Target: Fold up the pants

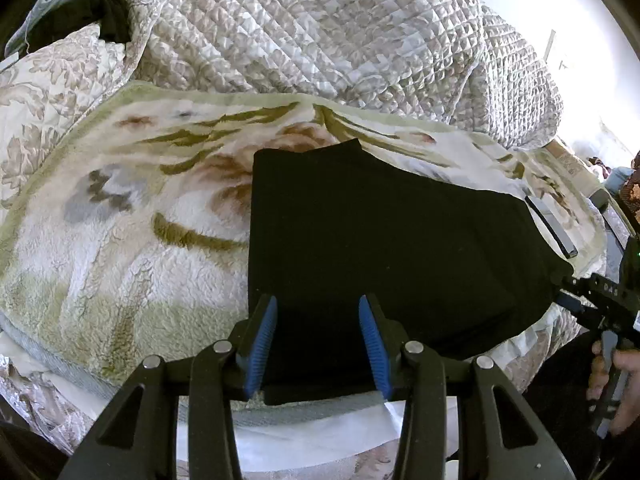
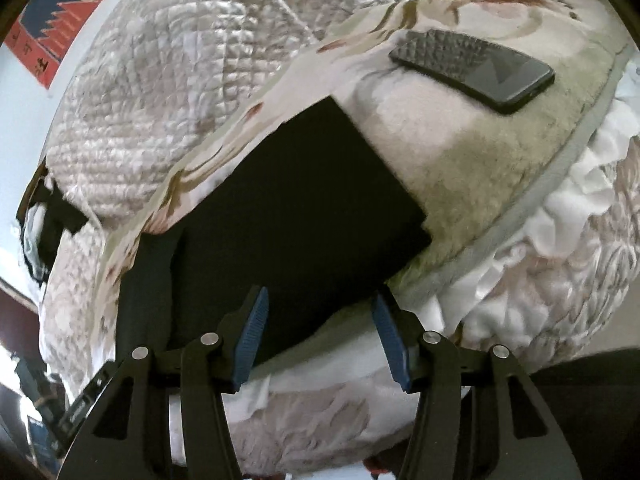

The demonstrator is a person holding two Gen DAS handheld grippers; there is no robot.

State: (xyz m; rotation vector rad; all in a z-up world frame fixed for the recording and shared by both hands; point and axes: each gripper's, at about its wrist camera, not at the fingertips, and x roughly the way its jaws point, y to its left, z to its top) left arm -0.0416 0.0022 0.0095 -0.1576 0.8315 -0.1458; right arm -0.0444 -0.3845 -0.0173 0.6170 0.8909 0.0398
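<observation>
Blue-padded fingers (image 1: 262, 344) of the left gripper (image 1: 318, 320) are seen nearest the lens, spread apart and released, with the near hem of the black pants (image 1: 360, 240) lying between and just under them. The pants are laid as a flat folded slab on a fleecy floral blanket (image 1: 120, 240), whose grey-bound near edge is draped over the bed's front. Bare blanket is left to the pants' left; a quilted cover (image 1: 320, 32) is heaped behind. On the right side, the right gripper (image 2: 320, 316) is likewise held unclenched, its fingers straddling the pants' near corner, nothing pinched. A dark phone (image 2: 476, 68) is rested on the blanket beyond that corner, apart from the cloth.
</observation>
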